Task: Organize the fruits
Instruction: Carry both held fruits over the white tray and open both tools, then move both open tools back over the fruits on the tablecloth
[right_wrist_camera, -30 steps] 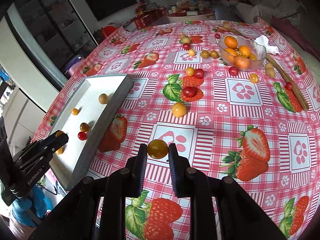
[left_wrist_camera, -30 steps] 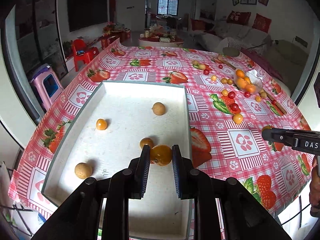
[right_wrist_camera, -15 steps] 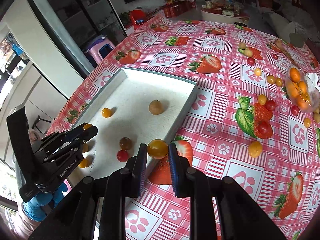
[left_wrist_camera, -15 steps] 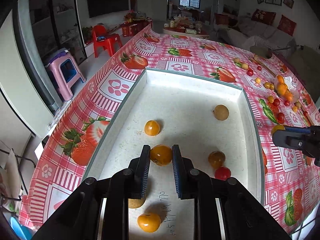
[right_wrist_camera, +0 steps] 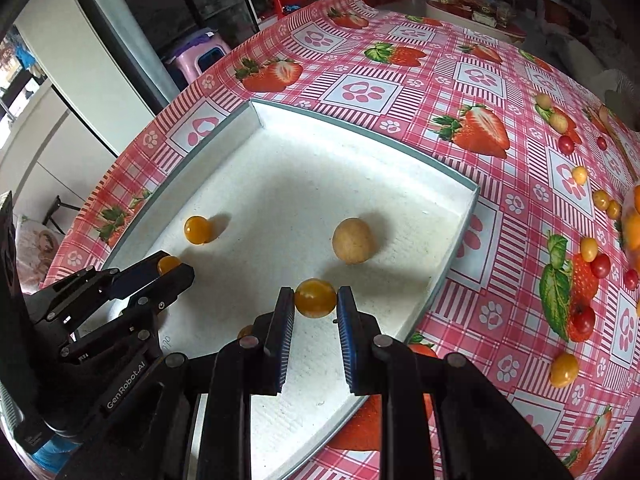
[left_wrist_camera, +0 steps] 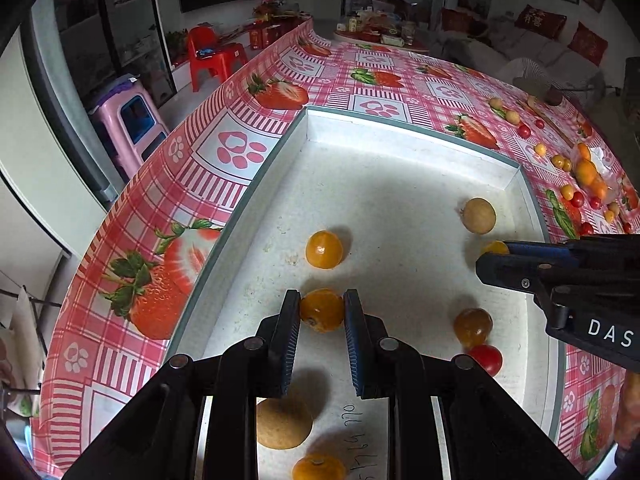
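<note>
Over the white tray (left_wrist_camera: 400, 130), my left gripper (left_wrist_camera: 322, 300) is shut on an orange-yellow fruit (left_wrist_camera: 322, 316), low above the tray floor. In its view my right gripper (left_wrist_camera: 486, 258) reaches in from the right with a yellow fruit (left_wrist_camera: 495, 246) at its tips. The right wrist view shows my right gripper (right_wrist_camera: 315, 294) shut on that yellow-orange fruit (right_wrist_camera: 315, 300) above the tray (right_wrist_camera: 460, 186). My left gripper (right_wrist_camera: 176, 268) comes in from the left there. Several fruits lie in the tray: an orange one (left_wrist_camera: 324, 249), a tan one (left_wrist_camera: 479, 215), a brown one (left_wrist_camera: 473, 323) and a red tomato (left_wrist_camera: 487, 358).
Loose small fruits dot the strawberry tablecloth (right_wrist_camera: 500, 92) to the right of the tray. A clear bowl of oranges (left_wrist_camera: 590, 174) stands far right. The table edge runs close along the tray's left side, with a pink stool (left_wrist_camera: 128, 120) on the floor beyond.
My right gripper carried its fruit from above the tablecloth across the rim to over the tray. My left gripper moved leftward and lower within the tray, still gripping its fruit.
</note>
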`<state>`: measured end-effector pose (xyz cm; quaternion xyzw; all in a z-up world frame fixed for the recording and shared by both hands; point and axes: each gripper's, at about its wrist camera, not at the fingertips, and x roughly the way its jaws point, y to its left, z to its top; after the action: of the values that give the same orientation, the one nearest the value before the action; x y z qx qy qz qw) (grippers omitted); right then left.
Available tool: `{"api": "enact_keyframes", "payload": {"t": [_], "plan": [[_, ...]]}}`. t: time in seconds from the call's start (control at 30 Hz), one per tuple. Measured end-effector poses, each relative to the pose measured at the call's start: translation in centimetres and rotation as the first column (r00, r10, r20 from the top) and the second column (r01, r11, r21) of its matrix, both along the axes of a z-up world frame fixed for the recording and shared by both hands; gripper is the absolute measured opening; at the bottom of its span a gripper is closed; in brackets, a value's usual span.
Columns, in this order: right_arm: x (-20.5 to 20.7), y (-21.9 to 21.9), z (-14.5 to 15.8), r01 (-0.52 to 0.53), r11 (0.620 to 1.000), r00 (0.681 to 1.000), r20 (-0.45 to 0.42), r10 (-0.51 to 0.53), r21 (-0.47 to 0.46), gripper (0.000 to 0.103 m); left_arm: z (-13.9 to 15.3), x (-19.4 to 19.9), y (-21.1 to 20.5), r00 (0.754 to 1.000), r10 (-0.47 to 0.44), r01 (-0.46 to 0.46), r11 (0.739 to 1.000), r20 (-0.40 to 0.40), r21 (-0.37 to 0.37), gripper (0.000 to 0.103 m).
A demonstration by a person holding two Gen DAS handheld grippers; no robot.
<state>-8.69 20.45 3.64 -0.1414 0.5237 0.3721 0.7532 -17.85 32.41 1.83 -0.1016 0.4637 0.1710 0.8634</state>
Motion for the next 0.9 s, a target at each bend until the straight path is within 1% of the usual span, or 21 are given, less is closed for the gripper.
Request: {"api": "enact_keyframes", "payload": {"t": [0.13, 0.33, 0.47, 0.5, 0.57, 0.6, 0.63, 0.7, 0.77, 0.87, 0.9], "plan": [[0.2, 0.8, -1.1, -0.011, 0.999, 1.000, -0.005, 0.011, -0.031, 0.024, -0.1, 0.2, 0.0, 1.000, -0.003, 0.003, 1.000, -0.009, 0.005, 0.023], [-0.2, 1.4, -1.1, -0.035, 0.998, 0.998, 0.043, 0.038, -0.059, 0.024, -0.1, 0.5, -0.2, 1.000, -0.007, 0.008, 1.000, -0.025, 0.023, 0.024], [0.0, 1.0, -1.0, -0.027, 0.998, 0.999, 0.024, 0.028, -0.050, 0.024, -0.1, 0.5, -0.2, 1.000, -0.005, 0.005, 1.000, -0.026, 0.023, 0.024], [0.1, 0.8, -0.8, -0.021, 0.999, 1.000, 0.018, 0.022, -0.041, 0.026, -0.1, 0.5, -0.1, 1.000, -0.004, 0.005, 1.000, -0.025, 0.022, 0.024], [0.0, 0.2, -0.1, -0.009, 1.000, 1.000, 0.021, 0.009, -0.019, 0.040, -0.1, 0.5, -0.2, 1.000, -0.004, 0.004, 1.000, -0.024, 0.024, 0.024], [0.0, -0.1, 0.3, -0.002, 1.000, 1.000, 0.026, 0.002, -0.007, 0.055, -0.1, 0.4, -0.2, 1.000, -0.003, 0.004, 1.000, -0.026, 0.030, 0.024], [0.0, -0.4, 0.7, 0.006, 1.000, 0.999, 0.034, -0.006, 0.006, 0.064, -0.1, 0.4, -0.3, 1.000, -0.003, 0.004, 0.999, -0.027, 0.036, 0.024], [-0.2, -1.0, 1.5, 0.015, 0.999, 0.999, 0.051, -0.017, 0.030, 0.065, -0.1, 0.3, -0.3, 1.000, -0.004, 0.005, 0.999, -0.026, 0.041, 0.024], [-0.3, -1.5, 2.1, 0.022, 0.999, 0.998, 0.052, -0.024, 0.047, 0.066, -0.1, 0.2, -0.3, 1.000, -0.004, 0.005, 0.999, -0.023, 0.038, 0.025], [-0.6, -2.4, 2.6, 0.035, 0.997, 0.998, 0.050, -0.038, 0.067, 0.070, -0.1, -0.1, -0.1, 1.000, -0.005, 0.005, 1.000, -0.011, 0.028, 0.025], [-0.7, -2.7, 2.7, 0.038, 0.997, 0.998, 0.050, -0.042, 0.073, 0.070, -0.1, -0.3, 0.0, 1.000, 0.001, 0.000, 1.000, -0.007, 0.029, 0.044]]}}
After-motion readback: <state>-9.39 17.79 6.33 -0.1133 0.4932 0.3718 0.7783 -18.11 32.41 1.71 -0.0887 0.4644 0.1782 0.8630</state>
